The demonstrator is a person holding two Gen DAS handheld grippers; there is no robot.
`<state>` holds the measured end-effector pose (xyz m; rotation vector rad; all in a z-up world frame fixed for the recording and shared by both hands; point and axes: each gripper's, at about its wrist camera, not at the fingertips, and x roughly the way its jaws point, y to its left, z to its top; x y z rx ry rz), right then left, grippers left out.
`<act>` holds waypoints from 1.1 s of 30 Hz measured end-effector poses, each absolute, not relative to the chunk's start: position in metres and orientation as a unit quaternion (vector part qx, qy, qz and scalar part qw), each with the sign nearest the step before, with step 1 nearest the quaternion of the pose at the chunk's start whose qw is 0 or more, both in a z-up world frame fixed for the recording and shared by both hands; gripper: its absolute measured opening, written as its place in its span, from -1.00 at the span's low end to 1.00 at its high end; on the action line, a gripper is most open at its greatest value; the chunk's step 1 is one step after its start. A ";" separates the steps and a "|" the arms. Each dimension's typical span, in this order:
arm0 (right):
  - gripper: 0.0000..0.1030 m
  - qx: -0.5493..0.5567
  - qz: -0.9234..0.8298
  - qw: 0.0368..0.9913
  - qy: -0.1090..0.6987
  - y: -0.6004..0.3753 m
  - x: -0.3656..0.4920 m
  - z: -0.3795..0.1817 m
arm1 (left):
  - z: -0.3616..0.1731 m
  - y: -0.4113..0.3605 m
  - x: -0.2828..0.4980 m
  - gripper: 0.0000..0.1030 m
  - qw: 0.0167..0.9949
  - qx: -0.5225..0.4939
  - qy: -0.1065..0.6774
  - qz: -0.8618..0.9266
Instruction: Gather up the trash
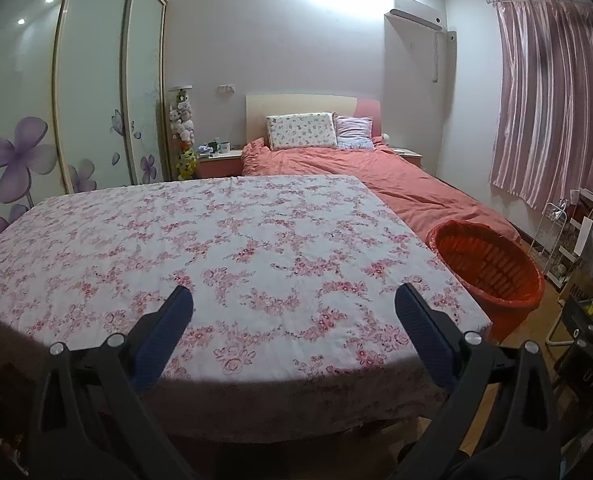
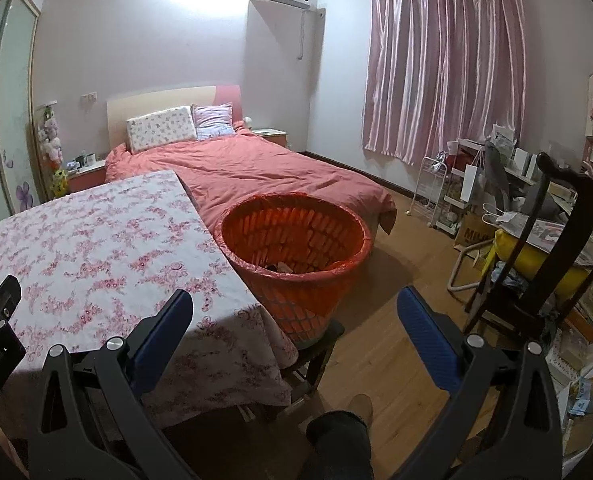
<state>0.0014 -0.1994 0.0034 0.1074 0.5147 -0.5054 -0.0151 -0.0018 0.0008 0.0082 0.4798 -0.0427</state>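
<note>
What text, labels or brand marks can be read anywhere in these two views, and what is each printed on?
"MU": the start of a cut-off word on the cardboard box beside the white wire rack.
Dark box at the right edge of the left wrist view: pale lettering, too blurred to read.
Mugs on the nightstand: any print too small to read.
Nothing legible on the orange bin or either gripper.

Both tools match: the left gripper (image 1: 294, 304) and right gripper (image 2: 295, 308) each have matte black plastic arms with triangular cut-outs, round silver screw heads at the joints, and ribbed dark-blue finger pads (image 2: 424, 336). Beneath the right one shows the person's dark trouser leg (image 2: 340, 440) and tan shoe (image 2: 361, 405)
</note>
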 end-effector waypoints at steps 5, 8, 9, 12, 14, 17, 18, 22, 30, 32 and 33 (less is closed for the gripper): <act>0.96 0.053 -0.245 0.934 0.256 -0.201 0.001 0.001 | -0.001 -0.002 -0.016 0.92 0.970 0.006 0.244 -0.017; 0.96 0.056 -0.238 0.934 0.262 -0.201 0.001 -0.001 | -0.002 -0.002 -0.016 0.92 0.969 0.006 0.246 -0.014; 0.96 0.056 -0.236 0.934 0.262 -0.201 0.001 0.000 | -0.002 -0.002 -0.016 0.92 0.969 0.006 0.246 -0.014; 0.96 0.058 -0.229 0.935 0.264 -0.200 0.001 -0.001 | -0.002 -0.002 -0.017 0.92 0.969 0.007 0.246 -0.011; 0.96 0.060 -0.224 0.935 0.267 -0.201 0.001 -0.001 | -0.002 -0.003 -0.016 0.92 0.969 0.009 0.248 -0.010; 0.96 0.063 -0.219 0.934 0.274 -0.202 0.003 -0.003 | -0.003 -0.003 -0.016 0.92 0.968 0.009 0.251 -0.009; 0.96 0.064 -0.219 0.934 0.276 -0.203 0.003 -0.003 | -0.003 -0.003 -0.015 0.92 0.968 0.009 0.251 -0.009; 0.96 0.066 -0.221 0.933 0.275 -0.203 0.001 -0.002 | -0.003 -0.004 -0.016 0.92 0.968 0.010 0.251 -0.009; 0.96 0.067 -0.222 0.936 0.267 -0.205 -0.001 0.000 | 0.002 -0.009 -0.021 0.92 0.971 0.016 0.240 -0.011; 0.96 0.067 -0.221 0.936 0.265 -0.205 -0.001 0.000 | 0.003 -0.009 -0.022 0.92 0.971 0.016 0.237 -0.015; 0.96 0.067 -0.221 0.936 0.264 -0.206 -0.001 0.000 | 0.004 -0.009 -0.023 0.92 0.971 0.015 0.236 -0.017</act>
